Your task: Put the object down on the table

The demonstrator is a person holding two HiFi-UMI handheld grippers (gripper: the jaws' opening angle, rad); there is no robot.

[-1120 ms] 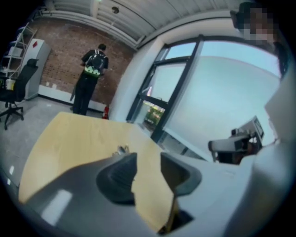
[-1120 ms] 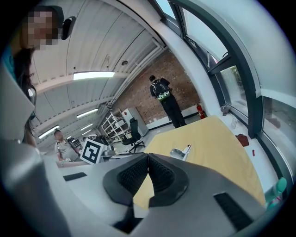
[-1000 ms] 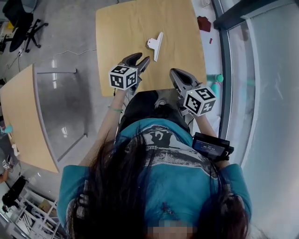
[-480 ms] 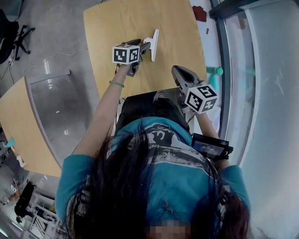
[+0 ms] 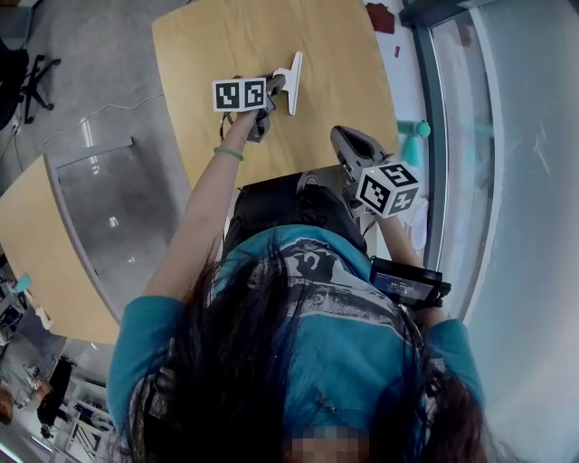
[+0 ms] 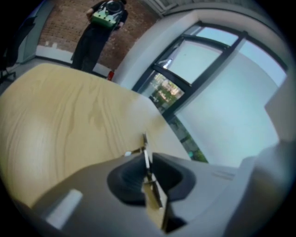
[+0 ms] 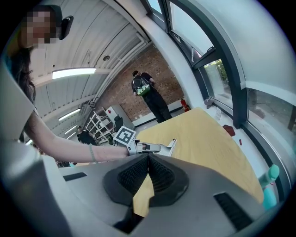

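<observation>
A white metal clip (image 5: 291, 71) is at the middle of the light wooden table (image 5: 226, 36). My left gripper (image 5: 273, 84) reaches out over the table and is shut on the clip's thin handle (image 6: 146, 155), which stands edge-on between the pads. I cannot tell whether the clip touches the tabletop. From the right gripper view, the left gripper (image 7: 149, 148) and the clip (image 7: 170, 146) show ahead on the table (image 7: 208, 143). My right gripper (image 7: 148, 160) is shut with nothing in it, held back at the table's near edge (image 5: 347, 143).
A teal bottle (image 5: 414, 139) stands on the floor right of the table, below the window wall. A red object (image 5: 381, 20) lies on the floor further along. A second wooden table (image 5: 36, 244) is at the left. A person with a backpack (image 7: 147, 91) stands beyond the table.
My left gripper has moved forward across the table to the clip and closed on its handle. The right gripper has stayed near the table's edge, still shut.
</observation>
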